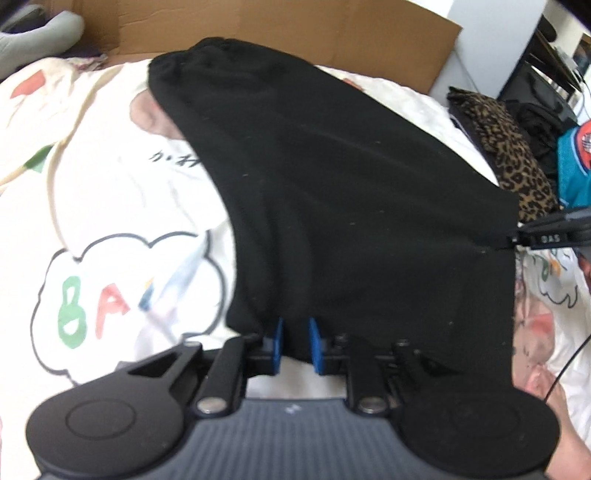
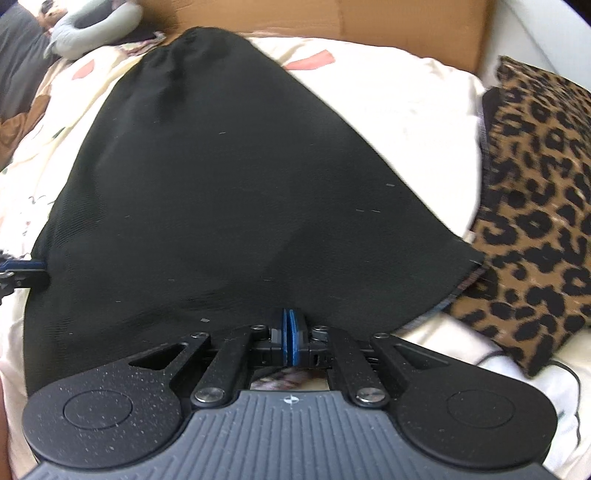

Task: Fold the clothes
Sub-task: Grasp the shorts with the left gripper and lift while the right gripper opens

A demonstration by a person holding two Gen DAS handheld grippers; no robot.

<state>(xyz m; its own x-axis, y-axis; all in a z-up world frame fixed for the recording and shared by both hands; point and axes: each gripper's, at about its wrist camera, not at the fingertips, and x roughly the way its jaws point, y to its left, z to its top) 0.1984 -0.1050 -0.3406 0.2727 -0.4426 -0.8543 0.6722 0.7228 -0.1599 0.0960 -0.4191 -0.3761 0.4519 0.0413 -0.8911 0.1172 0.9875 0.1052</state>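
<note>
Left wrist view: the left tool has its blue pads slightly apart, pinching a bunched fold of the black garment at its near edge.
Right wrist view: the right tool has its pads pressed almost together on a thin bit of the same garment's near edge.
Garment: black cloth stretched between the two tools, its gathered far end lying on the bed near the cardboard, its near part lifted and draped toward the cameras.
Other tool seen: from the left view the right tool grips the cloth's right corner; from the right view the left tool holds its left edge.
Bed cover: a cream bedsheet with cartoon prints, a cloud with coloured letters, also seen around the cloth in the right view.
Behind: a brown cardboard sheet stands at the far side of the bed.
Right side: leopard-print cloth lies just beside the garment, the black corner overlapping its edge; in the left view it sits beyond the right tool.
Far right: a teal item and dark clutter.
Far left: a grey cushion.
Cable: a thin black cable runs over the sheet at the right.
</note>
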